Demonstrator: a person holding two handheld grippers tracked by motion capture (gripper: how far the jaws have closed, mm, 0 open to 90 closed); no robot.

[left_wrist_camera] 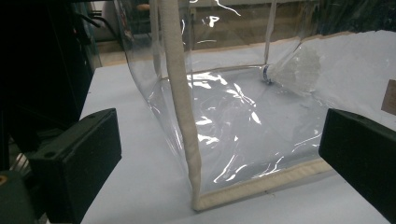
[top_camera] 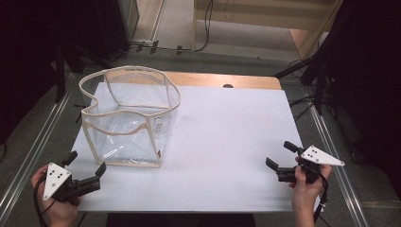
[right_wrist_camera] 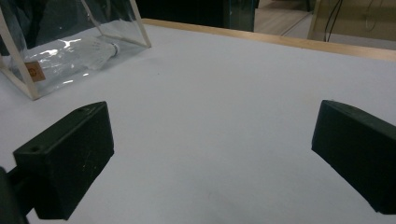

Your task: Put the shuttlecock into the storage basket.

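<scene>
Both the left gripper (top_camera: pixel 85 170) and right gripper (top_camera: pixel 282 156) gape wide, empty; the clear bag (top_camera: pixel 130 116) looks light, floppy, slippery, so its cloth-bound rim (top_camera: pixel 137 71) seems the surest hold.

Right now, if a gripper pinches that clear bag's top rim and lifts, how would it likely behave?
The clear bag probably flops: its cream-trimmed rim already sags and bends. Thin, wrinkled, glossy walls suggest it is light and perhaps slippery. Pushed, it would likely slide or buckle.

A bag (top_camera: pixel 130 118) stands on the bench (top_camera: pixel 227 142), toward its far left part. The left hand-held gripper (top_camera: pixel 86 169) sits just before the bag's near left corner. The right hand-held gripper (top_camera: pixel 283 159) is well apart to the bag's right, nearer the bench's front edge. Something small, perhaps a shuttlecock (right_wrist_camera: pixel 95 49), lies in the bag.
</scene>
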